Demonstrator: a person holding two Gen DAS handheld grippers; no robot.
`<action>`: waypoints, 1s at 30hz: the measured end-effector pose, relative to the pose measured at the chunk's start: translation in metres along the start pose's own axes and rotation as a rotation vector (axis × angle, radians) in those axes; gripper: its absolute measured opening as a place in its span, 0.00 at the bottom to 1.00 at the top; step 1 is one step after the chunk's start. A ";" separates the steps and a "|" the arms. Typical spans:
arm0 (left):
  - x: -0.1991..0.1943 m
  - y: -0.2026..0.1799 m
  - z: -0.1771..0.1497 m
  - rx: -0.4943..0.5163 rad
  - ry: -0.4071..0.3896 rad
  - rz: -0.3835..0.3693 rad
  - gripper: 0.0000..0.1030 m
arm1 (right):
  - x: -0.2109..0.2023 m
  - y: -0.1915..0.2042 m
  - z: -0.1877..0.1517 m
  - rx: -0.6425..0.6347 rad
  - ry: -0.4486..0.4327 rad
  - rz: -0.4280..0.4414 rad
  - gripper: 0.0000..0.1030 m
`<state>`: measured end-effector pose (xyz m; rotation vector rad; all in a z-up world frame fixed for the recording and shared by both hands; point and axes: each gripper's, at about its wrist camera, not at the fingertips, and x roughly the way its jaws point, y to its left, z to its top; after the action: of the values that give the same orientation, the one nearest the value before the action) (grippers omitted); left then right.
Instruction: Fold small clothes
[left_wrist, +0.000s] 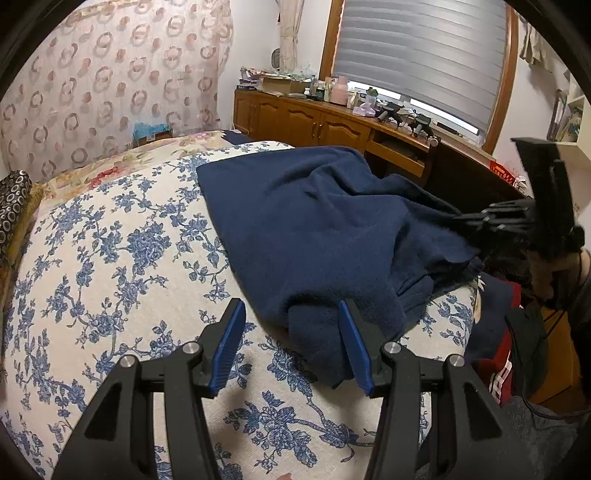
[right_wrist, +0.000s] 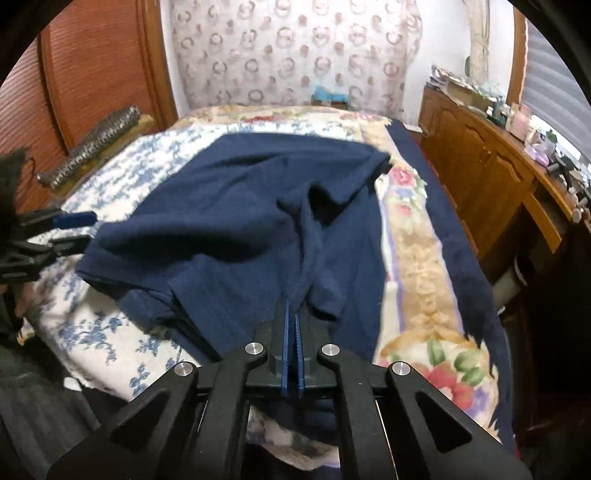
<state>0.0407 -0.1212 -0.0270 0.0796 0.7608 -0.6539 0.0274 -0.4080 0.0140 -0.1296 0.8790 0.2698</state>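
Observation:
A navy blue garment lies partly folded and rumpled on the blue-flowered bedspread. My left gripper is open, its blue fingers straddling the garment's near corner, without holding it. In the right wrist view my right gripper is shut on a raised fold of the same garment and lifts its edge. The right gripper also shows in the left wrist view pinching the cloth at the right. The left gripper shows in the right wrist view at the garment's left edge.
A wooden cabinet with cluttered top runs under the window at the right. A floral blanket with navy border covers the bed's right side. A patterned roll lies at the bed's far left. Red and dark clothes sit off the bed's edge.

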 end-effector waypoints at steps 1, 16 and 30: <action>0.000 0.000 0.000 0.000 -0.001 -0.001 0.50 | -0.007 -0.003 0.001 -0.007 0.003 -0.012 0.00; 0.012 -0.006 -0.005 -0.024 0.079 -0.062 0.50 | -0.008 -0.021 -0.020 0.016 0.060 -0.051 0.00; 0.009 -0.025 -0.010 0.016 0.113 -0.100 0.09 | -0.001 -0.022 -0.023 0.046 0.027 -0.066 0.12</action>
<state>0.0247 -0.1431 -0.0361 0.0936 0.8728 -0.7556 0.0162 -0.4347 0.0009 -0.1190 0.9052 0.1866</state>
